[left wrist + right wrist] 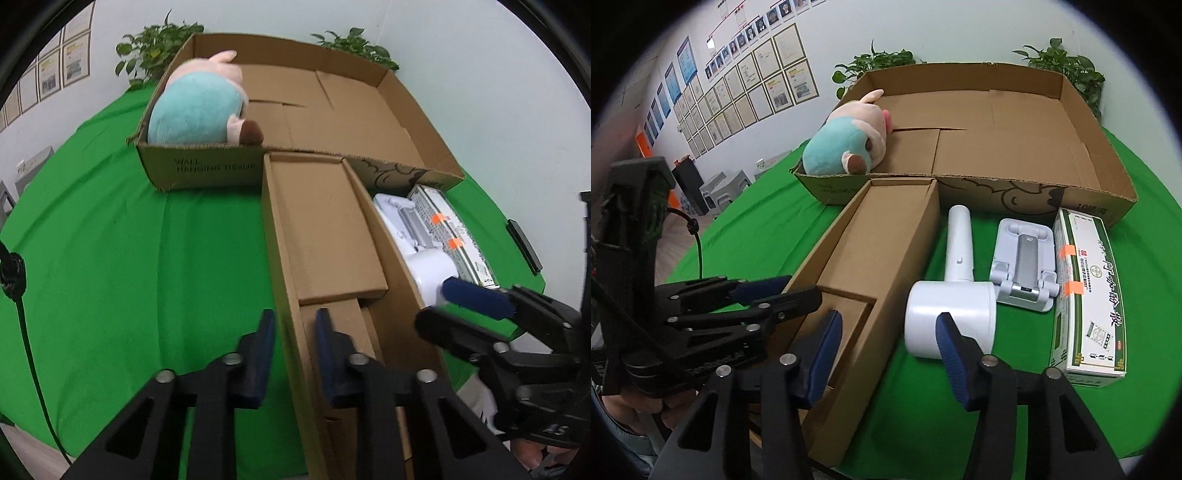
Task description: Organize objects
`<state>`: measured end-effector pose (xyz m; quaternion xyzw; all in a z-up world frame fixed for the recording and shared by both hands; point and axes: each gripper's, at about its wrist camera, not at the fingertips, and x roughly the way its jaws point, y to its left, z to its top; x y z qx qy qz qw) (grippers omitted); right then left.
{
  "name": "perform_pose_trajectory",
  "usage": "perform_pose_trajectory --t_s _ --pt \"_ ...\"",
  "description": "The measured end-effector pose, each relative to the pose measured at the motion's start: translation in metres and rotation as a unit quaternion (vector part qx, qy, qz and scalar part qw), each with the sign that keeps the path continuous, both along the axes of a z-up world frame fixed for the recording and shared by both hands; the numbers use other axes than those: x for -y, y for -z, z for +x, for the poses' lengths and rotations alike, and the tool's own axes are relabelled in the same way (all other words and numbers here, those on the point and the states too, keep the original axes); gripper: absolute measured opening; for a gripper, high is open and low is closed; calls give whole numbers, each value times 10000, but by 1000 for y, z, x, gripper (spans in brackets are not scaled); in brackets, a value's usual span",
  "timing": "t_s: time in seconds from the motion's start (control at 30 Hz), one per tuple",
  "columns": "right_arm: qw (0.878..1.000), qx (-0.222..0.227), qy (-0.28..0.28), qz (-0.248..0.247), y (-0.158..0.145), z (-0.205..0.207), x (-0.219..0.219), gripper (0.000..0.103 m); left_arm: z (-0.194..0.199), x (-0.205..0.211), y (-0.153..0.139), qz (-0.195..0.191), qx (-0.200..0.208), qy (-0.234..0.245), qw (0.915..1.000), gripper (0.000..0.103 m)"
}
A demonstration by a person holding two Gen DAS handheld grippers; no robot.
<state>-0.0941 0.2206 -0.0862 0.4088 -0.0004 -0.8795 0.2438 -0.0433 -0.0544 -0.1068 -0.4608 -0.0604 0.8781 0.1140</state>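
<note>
A long narrow cardboard box (pixel 325 229) lies open on the green cloth, its far end against a big cardboard box (pixel 354 122). My left gripper (pixel 295 354) is shut on the narrow box's left wall, one pad on each side. It shows at the left of the right wrist view as left gripper (pixel 790 291). My right gripper (pixel 886 339) straddles the same box's right wall (pixel 886 280), one finger inside and one outside, and its pads stand apart from the wall. A white handheld appliance (pixel 949 317) lies just beyond the outer finger.
A teal and pink plush toy (pixel 842 147) sits in the big box's left corner. A white folding stand (pixel 1023 269) and a green-and-white carton (pixel 1086 291) lie right of the appliance. Potted plants (pixel 875 62) stand behind. A black cable (pixel 29 350) runs at the left.
</note>
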Motion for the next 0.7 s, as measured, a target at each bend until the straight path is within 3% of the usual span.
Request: perform_pose_trajectory --t_s 0.23,0.43,0.57,0.63,0.7 --pt "9997 123 -85 -196 -8 9 -2 49 2 0 1 19 75 -125 9999 9" --pt "9957 -34 -693 -606 -33 35 -6 49 1 1 0 96 173 -322 9993 8" --pt "9853 415 -1307 -1019 -36 44 -11 57 -1 8 2 372 263 -520 9976 7" --pt "9749 654 -1663 -1330 -34 47 -18 69 -3 7 1 382 282 -551 9974 7" --pt "9794 470 -1586 -1156 -35 50 -23 78 -4 6 2 417 303 -566 9971 7"
